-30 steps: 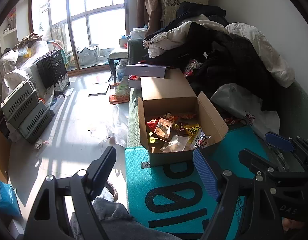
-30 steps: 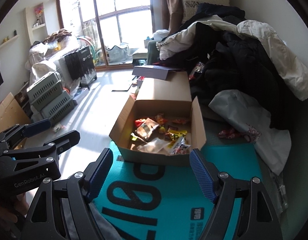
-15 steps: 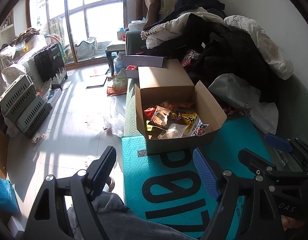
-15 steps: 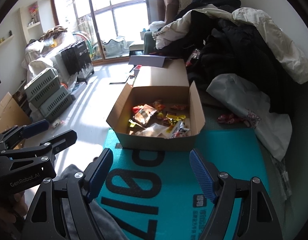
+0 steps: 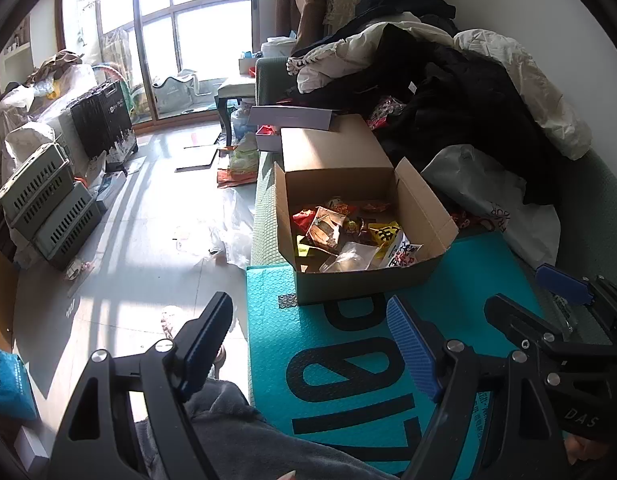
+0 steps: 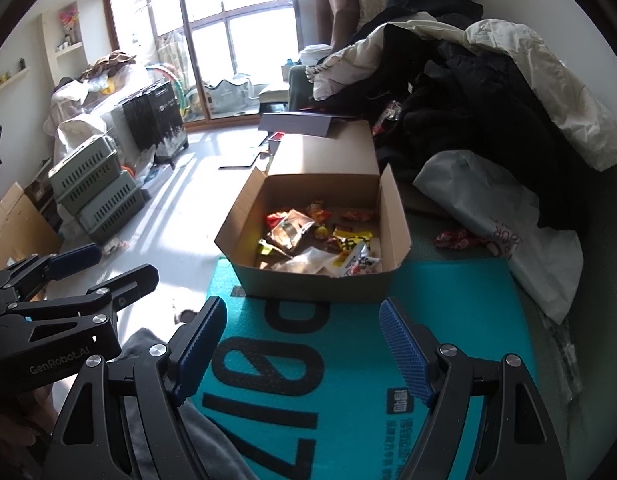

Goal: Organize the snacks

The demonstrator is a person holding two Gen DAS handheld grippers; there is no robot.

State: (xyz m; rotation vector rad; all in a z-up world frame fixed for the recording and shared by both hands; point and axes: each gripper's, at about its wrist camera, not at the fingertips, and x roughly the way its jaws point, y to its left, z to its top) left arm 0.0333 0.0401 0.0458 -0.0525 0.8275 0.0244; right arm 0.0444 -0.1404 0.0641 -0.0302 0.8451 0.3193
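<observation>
On the teal mat (image 6: 348, 380), the snacks (image 6: 320, 244) lie heaped in the open box (image 6: 308, 284) beyond both wide, empty grippers, left (image 5: 308, 344) and right (image 6: 300, 348); a careless pinch could crush packets.

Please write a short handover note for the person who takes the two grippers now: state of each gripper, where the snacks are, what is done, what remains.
Left gripper: open, empty, short of the box.
Right gripper: open, empty, beside the left.
Snacks: loose pile inside the open cardboard box, which stands on the teal mat.
Done: no snack taken out.
Left: all the sorting.
</observation>
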